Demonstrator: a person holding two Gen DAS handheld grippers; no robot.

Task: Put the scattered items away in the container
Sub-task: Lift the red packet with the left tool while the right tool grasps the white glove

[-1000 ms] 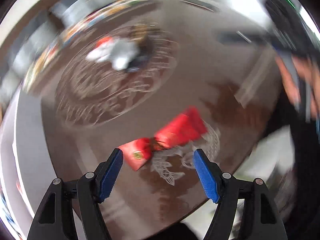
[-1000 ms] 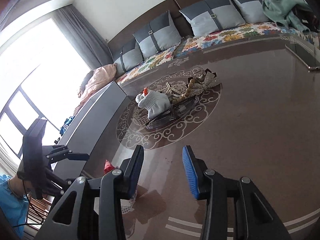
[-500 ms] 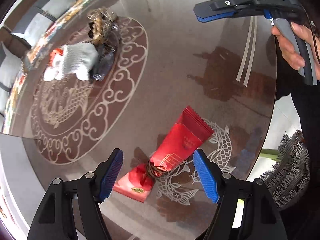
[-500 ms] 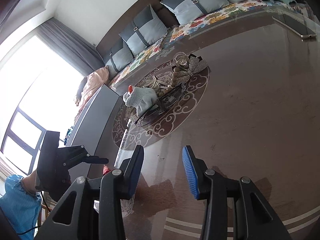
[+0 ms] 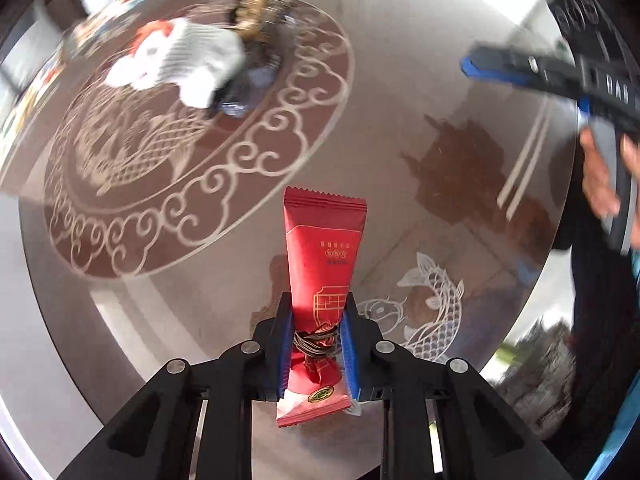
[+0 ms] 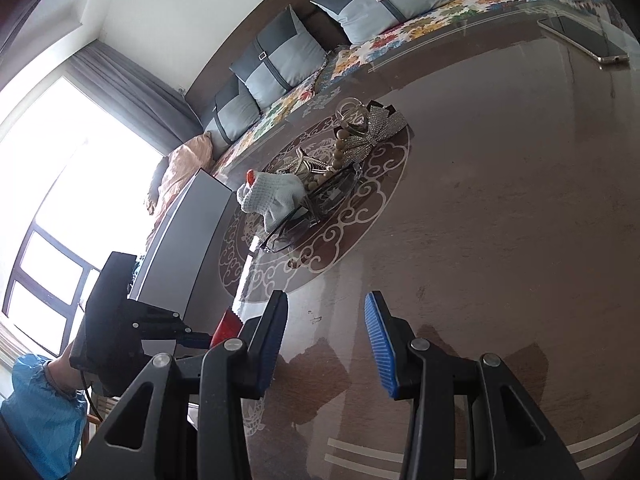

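Left claw (image 5: pixel 316 330) pinches the red packet (image 5: pixel 323 258), its lower end hidden; right claw (image 6: pixel 326 344) spread; tray (image 6: pixel 316 204) blurred.

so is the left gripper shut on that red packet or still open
Shut on it: the left gripper has both blue pads pressed against the red packet at its tied waist, with no gap on either side.

Daylight floods in from the window (image 6: pixel 60 216) at the left of my right wrist view, blown out to white there. The glossy table (image 6: pixel 500 220) carries pale glare and soft dark shadows under my tools. My left wrist view is motion-blurred toward its upper and right edges, while the red packet (image 5: pixel 324 264) at centre stays sharp. Both frames bend strongly and go dark at the corners.
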